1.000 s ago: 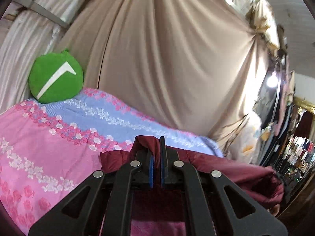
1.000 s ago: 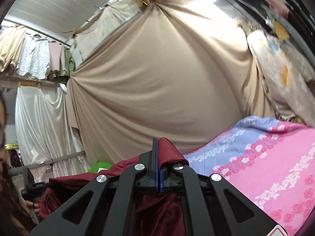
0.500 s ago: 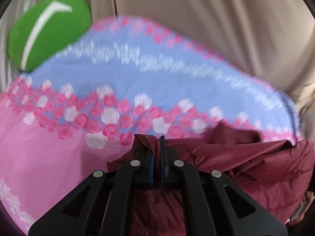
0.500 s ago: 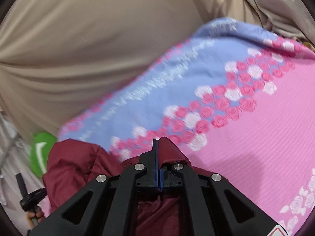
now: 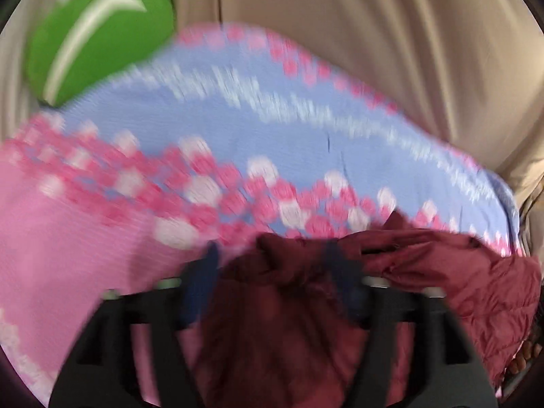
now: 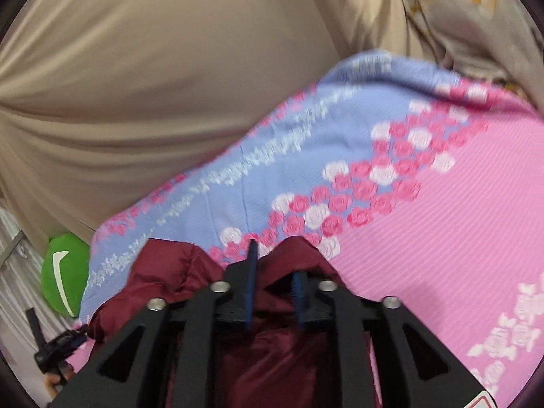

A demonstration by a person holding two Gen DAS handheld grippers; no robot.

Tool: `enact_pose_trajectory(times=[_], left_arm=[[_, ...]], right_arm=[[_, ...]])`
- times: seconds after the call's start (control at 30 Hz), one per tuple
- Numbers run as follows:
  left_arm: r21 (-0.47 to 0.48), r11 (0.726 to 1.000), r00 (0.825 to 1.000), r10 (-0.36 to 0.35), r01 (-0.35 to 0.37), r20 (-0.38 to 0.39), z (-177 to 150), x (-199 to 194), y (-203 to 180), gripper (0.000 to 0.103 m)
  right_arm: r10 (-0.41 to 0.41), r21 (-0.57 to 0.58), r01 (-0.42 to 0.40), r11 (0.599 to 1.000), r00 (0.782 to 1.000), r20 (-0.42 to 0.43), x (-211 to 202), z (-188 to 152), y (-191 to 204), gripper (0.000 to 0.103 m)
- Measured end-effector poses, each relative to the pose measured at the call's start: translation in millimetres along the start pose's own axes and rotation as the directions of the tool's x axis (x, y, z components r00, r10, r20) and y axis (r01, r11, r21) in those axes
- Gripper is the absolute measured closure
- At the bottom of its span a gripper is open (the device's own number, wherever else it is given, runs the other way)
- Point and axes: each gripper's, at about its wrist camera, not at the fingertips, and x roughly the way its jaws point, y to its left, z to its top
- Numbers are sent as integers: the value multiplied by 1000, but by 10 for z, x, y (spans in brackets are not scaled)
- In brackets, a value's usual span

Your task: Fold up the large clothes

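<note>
Left wrist view, heavily blurred. At far left a green cushion (image 5: 98, 37) with a white curved mark sits at the head of a bed, against a beige curtain (image 5: 374, 34). The bedspread (image 5: 68, 255) runs pink with rose bands in the near part and pale blue toward the curtain. In the lower centre the left gripper (image 5: 270, 261) has just been opening; its blue-padded fingers (image 5: 200, 282) now stand wide apart, with a bunched edge of the dark red padded jacket (image 5: 442, 272) between them but not pinched. The jacket lies on the bedspread and spreads to the right edge.

Right wrist view. At lower left the same green cushion (image 6: 64, 272) shows beyond the jacket (image 6: 163, 272), which rests on the bedspread (image 6: 459, 221). The beige curtain (image 6: 153, 85) fills the upper left. In the centre the right gripper (image 6: 273, 268) has also just been opening; its fingers (image 6: 252, 272) are partly apart, a fold of jacket cloth rising loose between them. Whether the pads touch the cloth cannot be told.
</note>
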Motion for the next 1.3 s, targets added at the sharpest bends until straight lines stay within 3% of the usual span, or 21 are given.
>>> enact_pose_trajectory(times=[0.07,0.17,0.2,0.23,0.4,0.47,0.53,0.63,0.67,0.7,0.73,0.8,0.9,0.97,1.03,1.1,1.17,1.27,1.3], left_arm=[[33,999,998,-32,31,56,-31,-321,25,25],[61,996,997,-72,70,35,-160,-570,51,21],[77,993,996,-87,86,11,-262,-633,59,17],[83,993,996,-88,88,-6,-330,-656,68,17],[81,993,983,-73,88,-170,-848,-558,163,17],[30,996,972,-78,87,-222,-995,-512,251,17],[-72,989,953,-141,126,-269,-1118,-485,388,18],[-127,979,943,-191,162,-271,-1198,-534,470,44],[-116,978,941,-197,171,-276,-1213,-568,458,60],[-112,977,939,-204,179,-277,-1218,-624,440,74],[-106,979,942,-197,174,-272,-1212,-669,427,80],[-81,983,950,-182,167,-252,-1193,-812,393,92],[-74,982,959,-184,172,-214,-1177,-1087,426,95],[-75,985,960,-171,158,-223,-1238,-1129,463,97],[-85,990,955,-134,115,-263,-1352,-1031,533,100],[-106,991,950,-106,77,-293,-1439,-907,614,101],[-116,991,951,-103,72,-290,-1450,-922,628,101],[-70,995,961,-90,74,-260,-1335,-1048,537,101],[-56,995,965,-96,85,-246,-1268,-1084,505,100]], right_arm=[[6,-45,-4,999,999,42,-191,-37,66,66],[-49,-131,58,990,997,67,-397,-153,151,55],[-62,-155,73,985,995,72,-453,-204,153,41],[-84,-174,97,980,993,85,-509,-280,146,36],[-184,-201,196,960,980,77,-671,-515,-16,35],[-178,-168,179,969,984,23,-742,-570,-129,34],[-139,-114,134,984,989,-38,-817,-667,-253,29],[-119,-83,108,991,984,-135,-837,-866,-377,28],[-128,-85,115,990,978,-166,-824,-942,-411,29],[-130,-92,115,989,975,-179,-817,-985,-419,38],[-129,-103,111,988,973,-189,-819,-1025,-417,68],[-128,-111,107,988,970,-207,-846,-1043,-402,97],[-31,-35,26,999,991,-133,-1152,-936,-444,100],[-22,-26,18,1000,991,-135,-1232,-912,-484,100],[-77,-47,69,996,979,-188,-1126,-1005,-562,101],[-123,-67,108,992,949,-291,-889,-1183,-666,101],[-134,-65,120,991,942,-308,-822,-1229,-686,100],[-169,-101,149,984,956,-240,-930,-1044,-571,78],[-168,-109,148,983,964,-207,-978,-930,-532,64]])
